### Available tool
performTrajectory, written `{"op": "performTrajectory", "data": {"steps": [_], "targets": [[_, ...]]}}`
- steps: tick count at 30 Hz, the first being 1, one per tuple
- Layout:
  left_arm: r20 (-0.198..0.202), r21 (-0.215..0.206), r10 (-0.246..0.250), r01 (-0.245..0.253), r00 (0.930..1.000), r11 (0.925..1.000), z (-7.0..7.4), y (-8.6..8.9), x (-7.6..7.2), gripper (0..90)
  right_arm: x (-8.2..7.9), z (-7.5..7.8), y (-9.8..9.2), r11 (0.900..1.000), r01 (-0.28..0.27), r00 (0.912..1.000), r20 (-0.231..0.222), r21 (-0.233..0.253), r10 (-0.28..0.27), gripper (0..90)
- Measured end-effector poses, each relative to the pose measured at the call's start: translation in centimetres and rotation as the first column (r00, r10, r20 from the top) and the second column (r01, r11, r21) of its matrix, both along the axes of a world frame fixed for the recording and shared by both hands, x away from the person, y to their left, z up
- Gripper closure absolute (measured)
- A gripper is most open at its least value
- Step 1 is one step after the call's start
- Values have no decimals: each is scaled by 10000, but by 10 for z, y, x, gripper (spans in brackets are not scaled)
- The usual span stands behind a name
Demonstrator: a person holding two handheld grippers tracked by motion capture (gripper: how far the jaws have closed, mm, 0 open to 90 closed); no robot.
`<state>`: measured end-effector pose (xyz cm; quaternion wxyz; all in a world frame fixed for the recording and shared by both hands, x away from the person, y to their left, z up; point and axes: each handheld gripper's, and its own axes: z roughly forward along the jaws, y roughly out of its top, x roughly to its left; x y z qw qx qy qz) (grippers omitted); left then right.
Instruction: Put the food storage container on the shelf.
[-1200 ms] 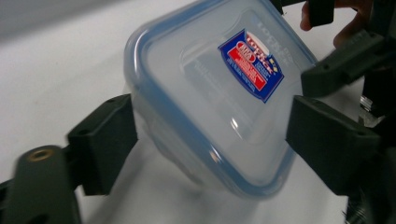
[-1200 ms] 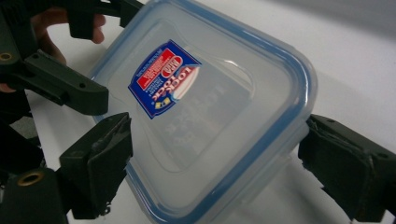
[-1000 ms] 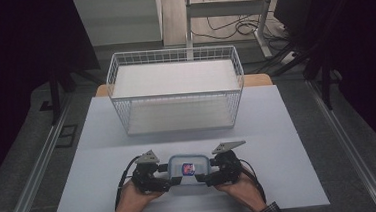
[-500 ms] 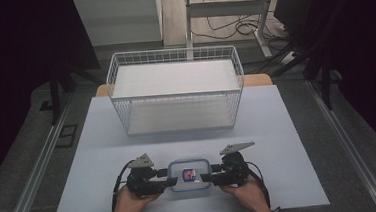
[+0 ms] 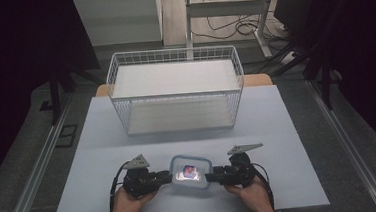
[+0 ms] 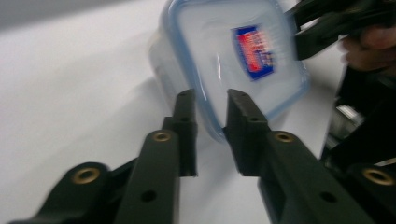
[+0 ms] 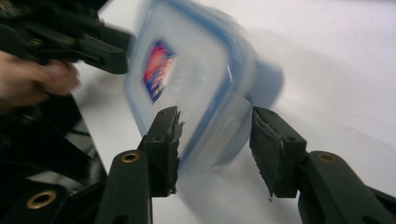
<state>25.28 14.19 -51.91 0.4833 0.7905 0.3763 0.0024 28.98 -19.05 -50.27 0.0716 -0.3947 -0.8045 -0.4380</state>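
- Left tongs (image 5: 165, 177), at the container's 9 o'clock side, are pinched narrowly on its blue-edged rim.
- The clear lidded container (image 5: 191, 173) with a red-blue label sits on the white table (image 5: 288, 129) near the 6 o'clock edge, between both tongs; the wire basket (image 5: 176, 89) stands well apart at 12 o'clock.
- Right tongs (image 5: 212, 175), at its 3 o'clock side, straddle the side latch, jaws wider.

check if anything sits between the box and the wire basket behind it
Nothing visible does. The box, with both tongs at its sides, has bare white table between it and the basket; only the basket's own wall must be cleared.
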Motion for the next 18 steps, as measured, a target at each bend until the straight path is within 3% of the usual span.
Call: {"op": "performTrajectory", "data": {"steps": [2,3,6,7,9,12,14,16,18], "targets": [[337,472,-14,-2,9994,9989,3,-4,-2,739,1,0,-2,9999,25,10000,91,153,-26,568],[346,482,37,-54,9994,9988,4,-5,-2,736,1,1,-2,9999,-4,9999,143,121,2,571],[-178,179,-71,74,9998,9998,0,-2,4,693,0,2,-1,10000,-66,9997,244,44,64,575],[-174,158,29,-27,9998,9999,-1,-1,6,667,0,2,-1,9999,-101,9994,332,8,100,577],[-264,106,79,-77,9996,9999,-3,0,12,512,-1,4,1,9998,-157,9984,535,-115,163,584],[-509,-321,-199,183,9985,9993,-5,1,20,457,-3,6,3,9991,-314,9962,810,-274,336,585],[-753,-719,-411,357,9963,9968,-8,4,24,466,-4,6,4,9983,-445,9936,1025,-380,482,585],[-970,-1139,-685,573,9929,9918,-11,6,25,540,-4,6,4,9983,-468,9932,1052,-357,503,586],[-1170,-1273,-908,757,9890,9890,-12,8,26,565,-4,6,3,9977,-586,9922,1079,-354,621,588]]}}
